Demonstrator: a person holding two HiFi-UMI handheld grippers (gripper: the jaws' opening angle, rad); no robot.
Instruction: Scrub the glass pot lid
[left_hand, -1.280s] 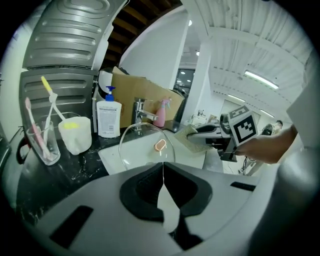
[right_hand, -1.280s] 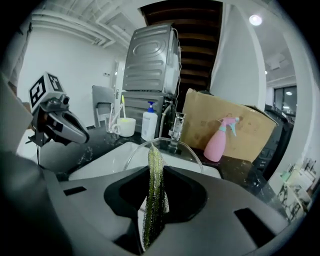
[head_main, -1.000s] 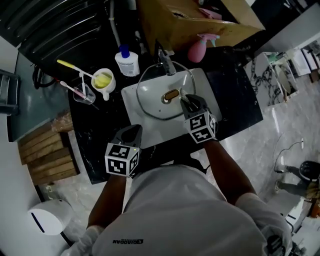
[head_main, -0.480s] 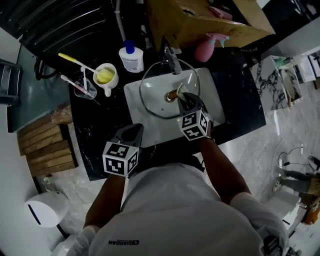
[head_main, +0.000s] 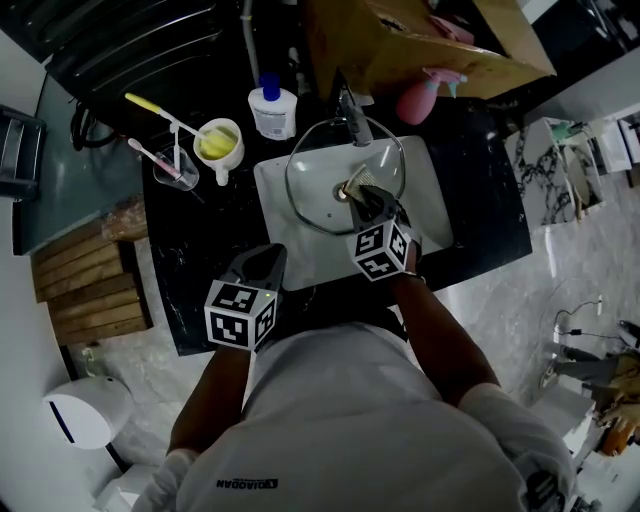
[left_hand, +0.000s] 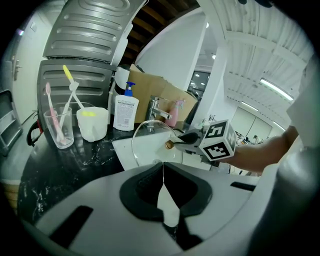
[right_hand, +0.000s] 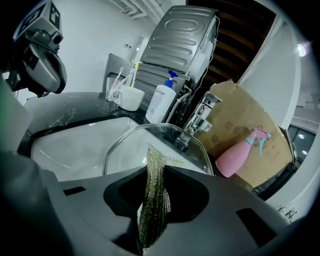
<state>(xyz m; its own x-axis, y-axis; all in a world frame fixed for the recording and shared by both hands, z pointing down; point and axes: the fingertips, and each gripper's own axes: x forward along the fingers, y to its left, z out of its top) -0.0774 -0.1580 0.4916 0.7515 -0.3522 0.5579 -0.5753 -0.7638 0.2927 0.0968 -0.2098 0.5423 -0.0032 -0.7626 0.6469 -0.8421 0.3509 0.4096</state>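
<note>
The glass pot lid (head_main: 318, 205) lies in the white sink (head_main: 278, 225), its brown knob (head_main: 342, 191) near the middle. My right gripper (head_main: 364, 200) is over the lid, shut on a greenish scouring pad (head_main: 357, 179) whose free end rests beside the knob. In the right gripper view the pad (right_hand: 151, 192) stands pinched between the jaws above the lid (right_hand: 125, 146). My left gripper (head_main: 266, 260) hovers at the sink's near left edge, shut with nothing in it. In the left gripper view the lid (left_hand: 144, 136) shows tilted ahead of the shut jaws.
A faucet (head_main: 352, 118) stands behind the sink. A soap pump bottle (head_main: 273, 108), a white cup (head_main: 219, 144) and a glass with toothbrushes (head_main: 172, 166) sit on the black counter at back left. A pink spray bottle (head_main: 417, 97) and cardboard box (head_main: 420, 40) are behind right.
My right gripper has moved across the lid toward its knob, carrying the pad with it. The left gripper has stayed at the sink's near left edge.
</note>
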